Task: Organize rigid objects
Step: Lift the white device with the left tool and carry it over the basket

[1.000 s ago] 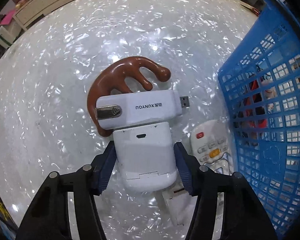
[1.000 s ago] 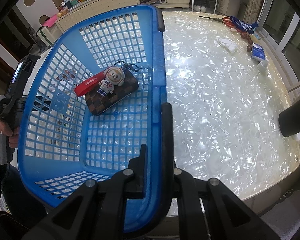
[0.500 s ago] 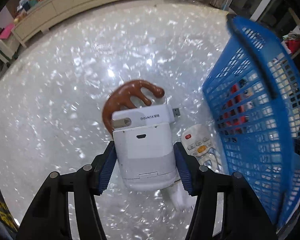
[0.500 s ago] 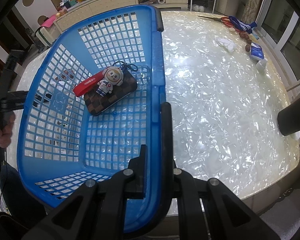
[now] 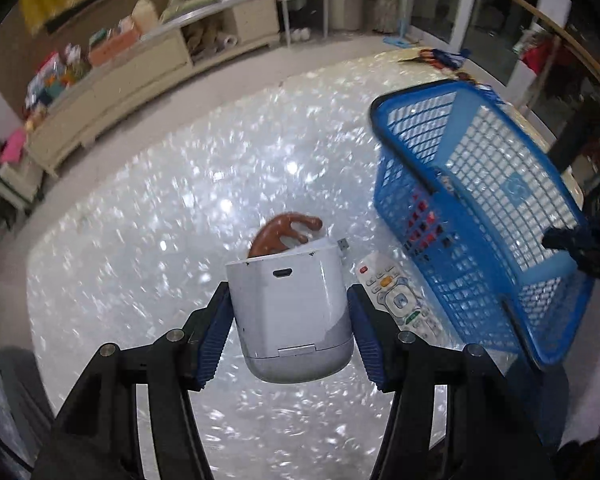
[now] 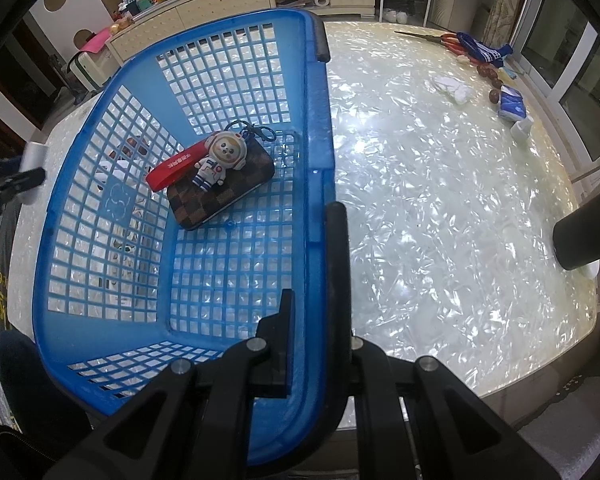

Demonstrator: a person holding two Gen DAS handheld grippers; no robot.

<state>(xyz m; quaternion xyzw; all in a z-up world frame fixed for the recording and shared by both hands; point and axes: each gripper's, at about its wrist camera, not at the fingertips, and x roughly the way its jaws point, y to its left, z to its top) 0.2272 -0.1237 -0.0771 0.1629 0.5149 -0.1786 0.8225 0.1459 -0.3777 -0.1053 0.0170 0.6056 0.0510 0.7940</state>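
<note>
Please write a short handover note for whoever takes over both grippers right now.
Left gripper: shut on the white device, lifted above the table.
Right gripper: shut on the blue basket rim.
Done: checkered case and astronaut keychain lie in the basket.
Left: drop the white device in; then the remote, brown massager and USB dongle on the table.

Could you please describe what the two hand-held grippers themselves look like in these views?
Left hand-held gripper: matte black, angular linkage arms with round silver pivot screws, and ribbed dark blue pads on its fingers. Right hand-held gripper: the same black frame and silver screws, with plain black fingers. No cables or markings show.
</note>
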